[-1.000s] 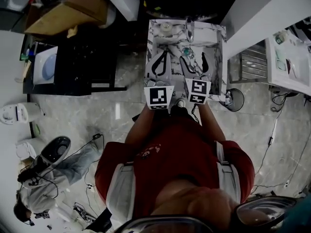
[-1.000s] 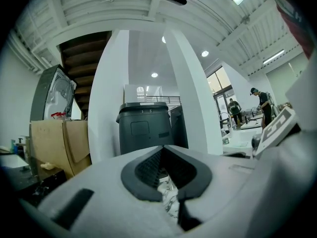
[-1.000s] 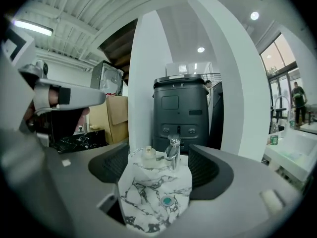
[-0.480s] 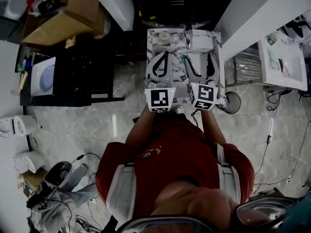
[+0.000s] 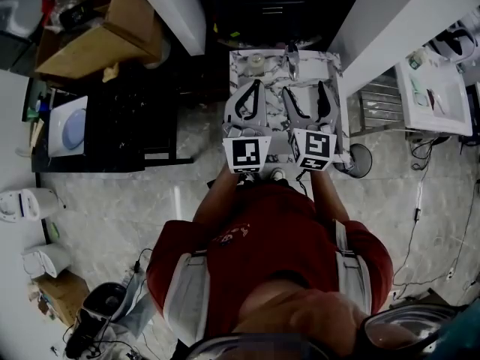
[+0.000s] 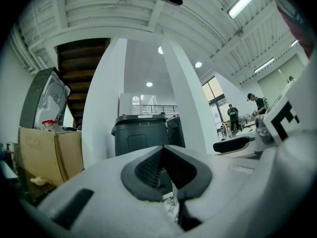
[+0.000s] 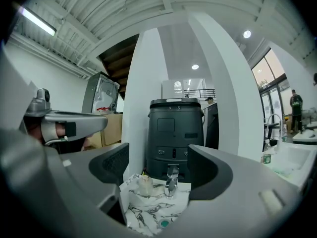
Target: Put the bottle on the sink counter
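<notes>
Left gripper [image 6: 171,178]: jaws closed pad to pad, with nothing between them. Right gripper [image 7: 166,165]: jaws wide apart and empty, held over the marbled sink counter [image 7: 148,209]. A small pale item, apparently the bottle [image 7: 144,185] though detail is poor, stands upright at the counter's rear beside the faucet [image 7: 171,178], clear of both grippers.
</notes>
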### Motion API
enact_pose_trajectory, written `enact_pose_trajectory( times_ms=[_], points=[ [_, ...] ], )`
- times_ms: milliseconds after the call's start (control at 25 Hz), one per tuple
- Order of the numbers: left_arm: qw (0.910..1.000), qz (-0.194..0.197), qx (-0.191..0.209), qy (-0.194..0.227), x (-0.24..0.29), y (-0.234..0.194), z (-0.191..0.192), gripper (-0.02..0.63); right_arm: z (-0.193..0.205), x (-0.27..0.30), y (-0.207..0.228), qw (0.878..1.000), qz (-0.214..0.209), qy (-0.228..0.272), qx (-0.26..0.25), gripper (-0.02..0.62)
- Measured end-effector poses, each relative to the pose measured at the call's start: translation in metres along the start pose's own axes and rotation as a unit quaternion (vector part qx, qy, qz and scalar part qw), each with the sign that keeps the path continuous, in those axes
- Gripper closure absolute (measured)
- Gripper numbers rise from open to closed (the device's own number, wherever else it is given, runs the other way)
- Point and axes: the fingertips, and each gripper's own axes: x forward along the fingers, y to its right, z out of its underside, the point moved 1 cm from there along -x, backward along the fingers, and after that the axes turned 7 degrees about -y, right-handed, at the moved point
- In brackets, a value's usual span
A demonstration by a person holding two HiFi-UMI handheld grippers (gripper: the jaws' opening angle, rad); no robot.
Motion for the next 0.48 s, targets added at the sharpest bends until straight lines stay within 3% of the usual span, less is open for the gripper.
enact_pose_trajectory(
  times_ms=[480],
  points=[
    [1.0,0.003,-0.001,0.005,0.0035,-0.0061,-0.0035,0.603,-0.0084,0.0041,-0.0112,1.0,-0.017,0.005,-0.013,0.273]
  ],
)
